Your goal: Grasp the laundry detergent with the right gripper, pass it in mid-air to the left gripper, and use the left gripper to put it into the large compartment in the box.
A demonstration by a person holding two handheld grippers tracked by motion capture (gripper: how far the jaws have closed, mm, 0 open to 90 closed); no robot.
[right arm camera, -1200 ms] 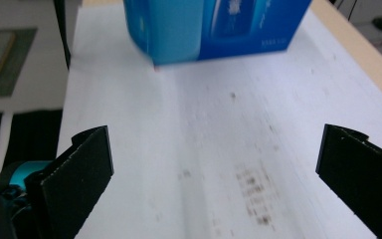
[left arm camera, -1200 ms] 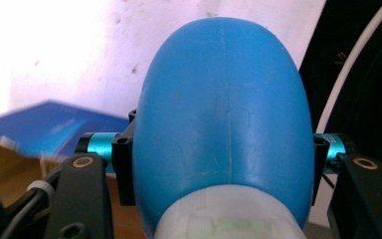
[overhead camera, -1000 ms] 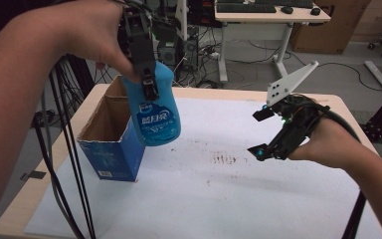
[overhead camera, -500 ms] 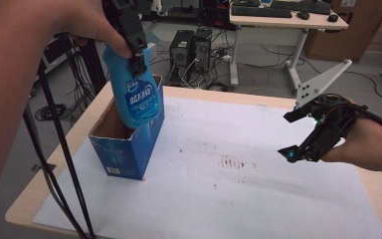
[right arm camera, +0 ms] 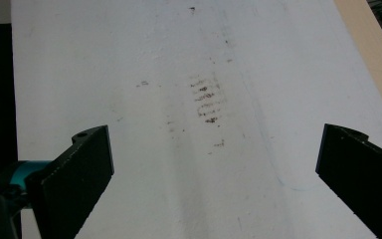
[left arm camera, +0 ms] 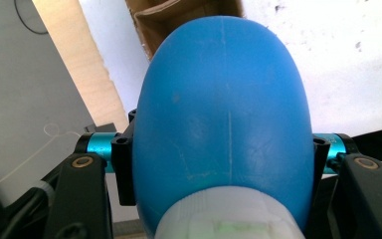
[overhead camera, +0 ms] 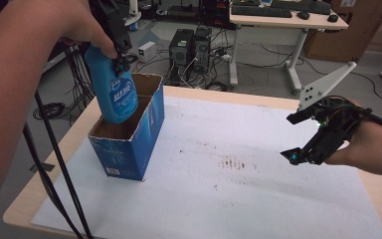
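High view: one blue bottle (overhead camera: 115,94), one box (overhead camera: 129,137).

The left tool (overhead camera: 115,37) now carries the blue bottle (overhead camera: 117,94) lower than a second ago, its base dipping inside the open cardboard box (overhead camera: 129,144) beneath it. The right tool (overhead camera: 303,134) now hangs farther from that box, toward the desk's (overhead camera: 238,99) right edge.

Your left gripper (overhead camera: 121,50) is black with turquoise metal fittings, black cables trailing from it. Your right gripper (overhead camera: 306,134) is black too, a green light glowing near its tip, a perforated grey three-cornered plate (overhead camera: 326,85) on top. Both forearms bare, no sleeves.
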